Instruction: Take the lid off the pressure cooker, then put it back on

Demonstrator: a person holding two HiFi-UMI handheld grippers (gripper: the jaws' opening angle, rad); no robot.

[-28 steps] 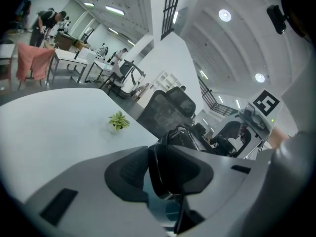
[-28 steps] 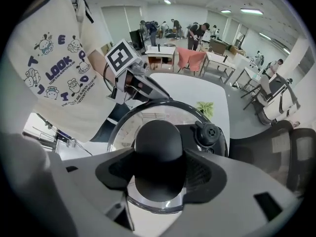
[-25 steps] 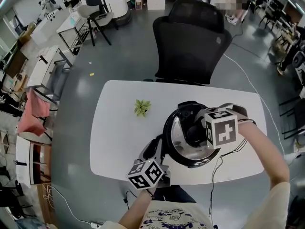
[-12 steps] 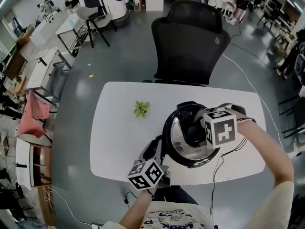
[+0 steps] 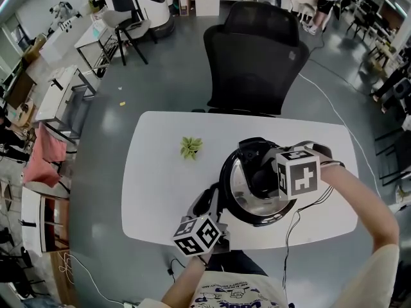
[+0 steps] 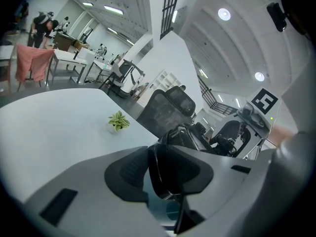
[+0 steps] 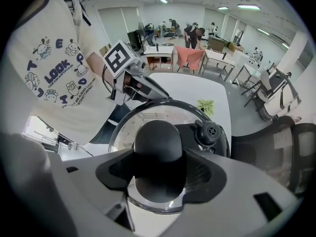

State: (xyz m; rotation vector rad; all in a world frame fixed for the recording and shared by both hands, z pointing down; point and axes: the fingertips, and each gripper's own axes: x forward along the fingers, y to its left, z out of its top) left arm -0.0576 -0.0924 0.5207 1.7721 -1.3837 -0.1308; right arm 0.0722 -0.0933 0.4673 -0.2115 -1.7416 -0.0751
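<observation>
Lies wide open over the left half of the desk (image 5: 154,191), near left corner to far edge, save for one small potted plant (image 5: 191,145) alone toward the far side. Closes up on the right half around the pressure cooker (image 5: 253,218), close to the near edge, with the right gripper (image 5: 262,179) clamped on the lid knob (image 7: 158,137) from above and the left gripper (image 5: 209,204) gripping the side handle (image 6: 157,168) from the near edge. Opens again at the far right corner. Ends beyond the far edge at an office chair (image 5: 257,50). Narrows at the near right corner under a forearm (image 5: 353,197) and a thin hanging cable (image 5: 287,236).
</observation>
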